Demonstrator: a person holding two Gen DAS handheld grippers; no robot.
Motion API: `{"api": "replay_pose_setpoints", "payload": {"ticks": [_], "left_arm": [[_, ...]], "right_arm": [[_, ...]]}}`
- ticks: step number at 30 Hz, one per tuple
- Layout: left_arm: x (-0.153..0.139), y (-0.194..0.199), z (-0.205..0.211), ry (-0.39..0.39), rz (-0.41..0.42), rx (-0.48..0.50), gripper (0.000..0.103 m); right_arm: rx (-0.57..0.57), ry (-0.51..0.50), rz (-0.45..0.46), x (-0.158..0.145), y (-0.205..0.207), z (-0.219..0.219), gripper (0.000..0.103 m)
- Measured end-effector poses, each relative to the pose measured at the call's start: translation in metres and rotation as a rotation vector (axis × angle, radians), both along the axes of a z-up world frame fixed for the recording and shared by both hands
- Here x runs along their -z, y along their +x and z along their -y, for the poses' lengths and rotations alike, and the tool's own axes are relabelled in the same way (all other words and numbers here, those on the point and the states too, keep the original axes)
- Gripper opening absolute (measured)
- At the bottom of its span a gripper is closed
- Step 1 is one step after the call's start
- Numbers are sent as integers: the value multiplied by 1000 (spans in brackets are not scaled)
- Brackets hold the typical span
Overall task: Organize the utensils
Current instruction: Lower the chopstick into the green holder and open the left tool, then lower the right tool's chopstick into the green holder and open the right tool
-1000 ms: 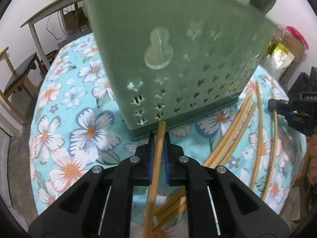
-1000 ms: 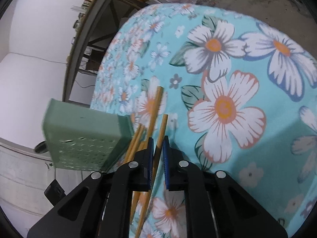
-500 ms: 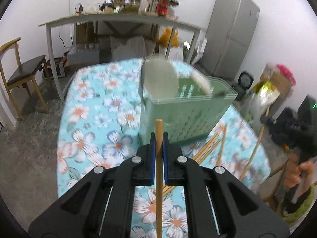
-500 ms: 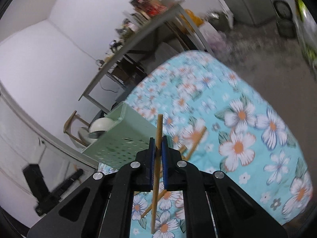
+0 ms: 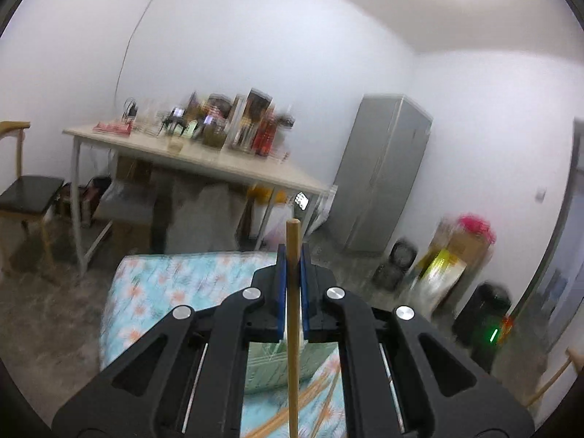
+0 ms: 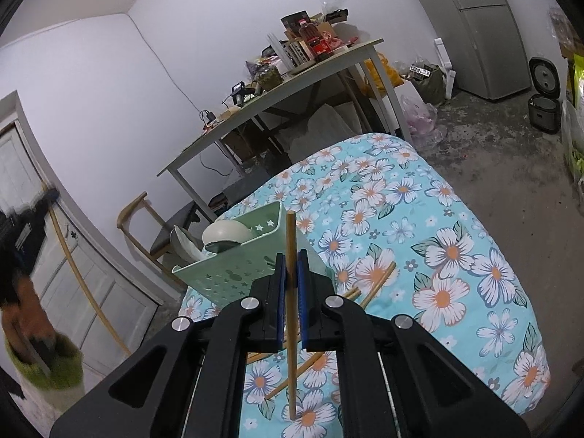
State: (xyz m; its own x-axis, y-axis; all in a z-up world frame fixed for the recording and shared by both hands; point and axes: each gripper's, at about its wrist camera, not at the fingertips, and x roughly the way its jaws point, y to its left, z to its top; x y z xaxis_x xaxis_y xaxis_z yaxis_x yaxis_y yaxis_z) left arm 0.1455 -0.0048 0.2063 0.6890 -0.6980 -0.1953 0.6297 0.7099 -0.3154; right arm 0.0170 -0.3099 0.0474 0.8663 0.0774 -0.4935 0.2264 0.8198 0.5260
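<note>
My left gripper (image 5: pixel 292 252) is shut on one wooden chopstick (image 5: pixel 293 346), held upright high above the table. Below it I glimpse the green basket (image 5: pixel 277 365) and loose chopsticks (image 5: pixel 310 394) on the floral cloth. My right gripper (image 6: pixel 291 257) is shut on another chopstick (image 6: pixel 291 328), also upright, its top end in front of the green perforated basket (image 6: pixel 226 273). The basket holds a pale bowl (image 6: pixel 226 231) and a plate. Several chopsticks (image 6: pixel 376 284) lie on the flowered tablecloth (image 6: pixel 438 255) beside the basket, partly hidden by the right gripper.
A long side table (image 6: pixel 292 84) crowded with bottles and boxes stands by the wall, a wooden chair (image 6: pixel 146 226) beside it. A grey fridge (image 5: pixel 383 179) and a rice cooker (image 6: pixel 544 80) sit on the floor at the right. A person's hand in a green sleeve (image 6: pixel 40 357) is at the left.
Both grippers have lifted their chopsticks off the table and risen. The left view swung up from the basket to the far wall; the right one rolled, its chopstick now upright.
</note>
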Motion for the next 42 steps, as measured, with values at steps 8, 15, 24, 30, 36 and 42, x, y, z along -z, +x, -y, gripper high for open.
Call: {"api": "replay_pose_setpoints", "payload": {"ticks": [8,15,24,30,36,42], "left_arm": [[-14,35,31,-108,91,-64,6],[13,79,58,-122,44,-116,6],[54,107,78,-89,29,-160,6],[86,111,79,-55,-48,-152,6],[95,101,60,-56,-72,-152,28],[86,79,41,-65,-35,-165,47]], "right_arm": [[-3,7,-9,-3,-2,-2,6],[-5,9,-20,2,5,5,6],[-5,23,-44,10,13,11,6],[-8,16,-45,8,14,11,6],[-28,-33,-16,-6,16,5,6],[-86,-132,79,-47,19,-13,6]]}}
